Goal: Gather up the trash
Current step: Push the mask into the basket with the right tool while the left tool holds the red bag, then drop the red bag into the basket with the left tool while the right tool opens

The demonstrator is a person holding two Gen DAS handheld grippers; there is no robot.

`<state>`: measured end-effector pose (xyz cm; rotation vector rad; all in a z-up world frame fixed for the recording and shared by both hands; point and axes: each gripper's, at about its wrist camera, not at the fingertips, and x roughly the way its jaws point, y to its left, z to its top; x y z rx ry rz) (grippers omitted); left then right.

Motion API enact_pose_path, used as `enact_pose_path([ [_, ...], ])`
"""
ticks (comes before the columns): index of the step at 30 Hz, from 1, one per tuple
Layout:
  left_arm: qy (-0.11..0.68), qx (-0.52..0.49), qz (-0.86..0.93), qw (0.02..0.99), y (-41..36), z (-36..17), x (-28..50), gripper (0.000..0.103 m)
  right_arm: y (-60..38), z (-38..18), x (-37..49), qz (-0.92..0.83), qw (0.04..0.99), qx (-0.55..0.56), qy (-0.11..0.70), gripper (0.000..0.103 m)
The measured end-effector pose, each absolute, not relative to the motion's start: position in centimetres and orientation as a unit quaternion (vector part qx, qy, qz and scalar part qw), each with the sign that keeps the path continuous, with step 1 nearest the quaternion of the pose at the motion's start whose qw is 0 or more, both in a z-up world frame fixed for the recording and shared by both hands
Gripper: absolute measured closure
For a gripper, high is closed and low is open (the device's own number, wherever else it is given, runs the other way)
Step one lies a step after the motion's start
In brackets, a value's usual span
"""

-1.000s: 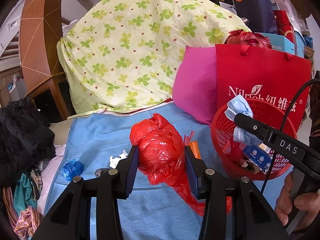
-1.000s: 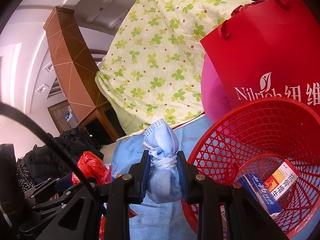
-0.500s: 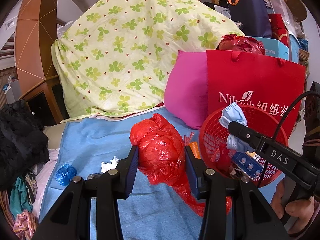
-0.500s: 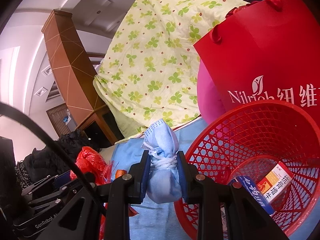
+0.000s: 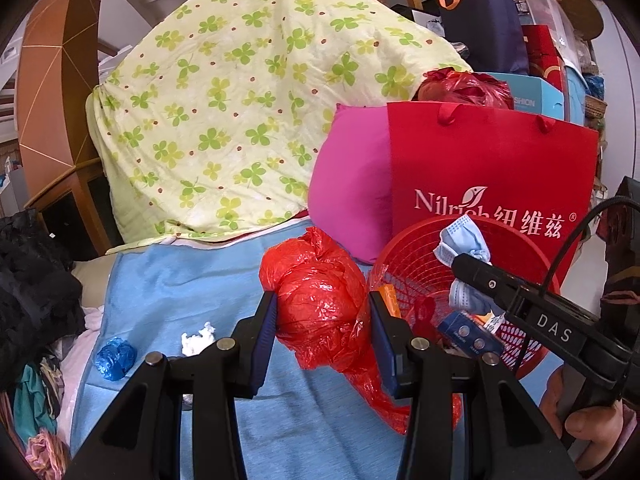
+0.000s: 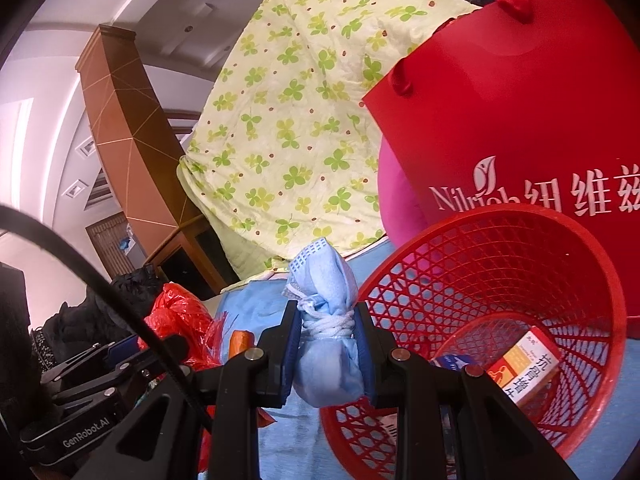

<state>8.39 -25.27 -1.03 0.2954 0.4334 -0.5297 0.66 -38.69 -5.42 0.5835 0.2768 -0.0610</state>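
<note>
Clearly the step in hand was delivery: both grippers carried trash toward the basket. From the left wrist view, the left gripper [image 5: 322, 326] stood partly open with its blue pads pressed on either side of a red bag [image 5: 320, 292], a crinkled, glossy plastic bundle bulging above the jaws and trailing a thin tail below them. It hung over the blue cloth [image 5: 168, 280], a soft fine-weave sheet, just beside the red basket [image 5: 404, 240], a round plastic lattice tipped toward the camera with small boxes inside. A blue wad [image 5: 115, 354] and a white scrap [image 5: 196, 338] lay loose on the cloth to the left, so collecting was judged not yet finished. The right gripper [image 5: 466, 266] reached in from the right over the basket's mouth with a mask [image 5: 464, 240] in its tip, and a hand [image 5: 588, 428] showed at its grip. From the right wrist view, the right gripper [image 6: 328, 352] was squeezed as tight as it went on the mask [image 6: 326, 320], a soft pale-blue fabric roll bound round its middle with white elastic cord. It sat just beside the rim of the basket [image 6: 480, 216], not plainly over the opening, and a boxed packet [image 6: 528, 368] lay on the mesh bottom. The next move probably called for carrying the mask further over the opening and spreading the jaws, then the same for the bag, whose limp tail might catch on the rim. The left gripper [image 6: 132, 354] showed at lower left beside the bag [image 6: 176, 312].
</note>
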Motion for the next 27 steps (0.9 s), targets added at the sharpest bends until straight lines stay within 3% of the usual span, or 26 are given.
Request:
enact_pose_path([
  [15,0.199,0.111,-0.315,0.921,-30.2,0.5,9.5,0.054,-43.6,-6.2,-2.1,-0.062,0.934,0.333,0.117,0.074],
  [17,0.198,0.100,-0.326,0.919,-30.7,0.4,9.8,0.051,-44.4,-6.6,-2.1,-0.068,0.928,0.345,0.121,0.074],
  [18,0.198,0.092,-0.337,0.916,-31.0,0.3,10.1,0.044,-44.7,-6.8,-2.0,-0.072,0.925,0.352,0.122,0.074],
  [19,0.199,0.089,-0.343,0.914,-31.2,0.3,10.3,0.032,-45.2,-7.1,-1.9,-0.072,0.920,0.364,0.125,0.073],
  [21,0.198,0.086,-0.352,0.911,-31.4,0.0,10.6,0.027,-46.0,-7.7,-1.8,-0.074,0.910,0.385,0.133,0.072],
  [23,0.198,0.094,-0.348,0.912,-31.3,-0.4,10.7,0.027,-46.4,-7.9,-1.8,-0.082,0.905,0.396,0.133,0.058],
  [24,0.201,0.097,-0.344,0.912,-30.9,-0.7,10.8,0.027,-46.6,-7.9,-2.0,-0.084,0.905,0.399,0.126,0.036],
  [25,0.203,0.098,-0.341,0.913,-30.7,-0.8,10.8,0.027,-46.5,-7.7,-2.2,-0.091,0.906,0.396,0.116,0.029],
  [27,0.207,0.104,-0.327,0.916,-29.6,-1.2,10.9,0.027,-46.2,-7.3,-2.6,-0.096,0.912,0.386,0.102,0.029],
])
